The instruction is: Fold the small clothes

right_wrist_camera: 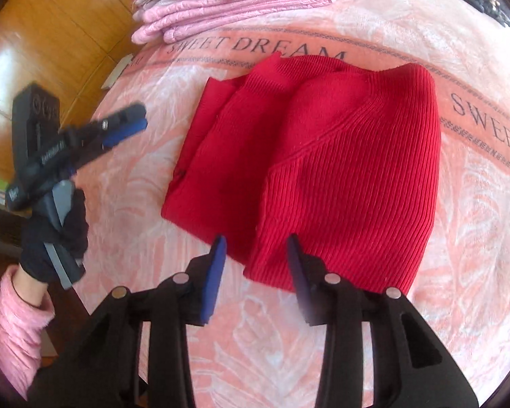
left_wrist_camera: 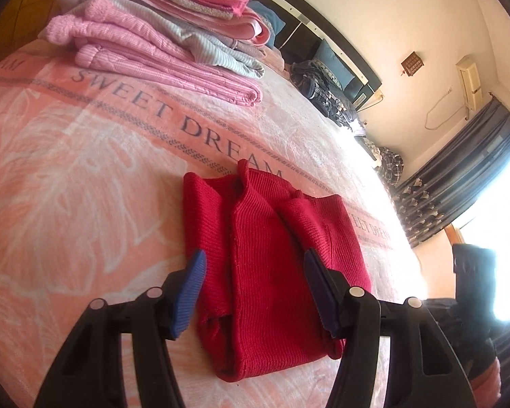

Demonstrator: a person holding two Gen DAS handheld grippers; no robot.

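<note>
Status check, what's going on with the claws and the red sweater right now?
Both claws open, empty: left claw, right claw. Red sweater folded, flat on pink blanket. Folded pink stack beyond, clear of it.

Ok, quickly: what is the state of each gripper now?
Left gripper: open, holding nothing, above the red sweater.
Right gripper: open, holding nothing, at the sweater's near edge.

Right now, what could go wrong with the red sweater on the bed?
The red sweater is only loosely folded, so lifting it by one edge with the open right gripper might let the flaps fall open. The open left gripper straddles it, and could drag the knit across the fuzzy blanket.
</note>
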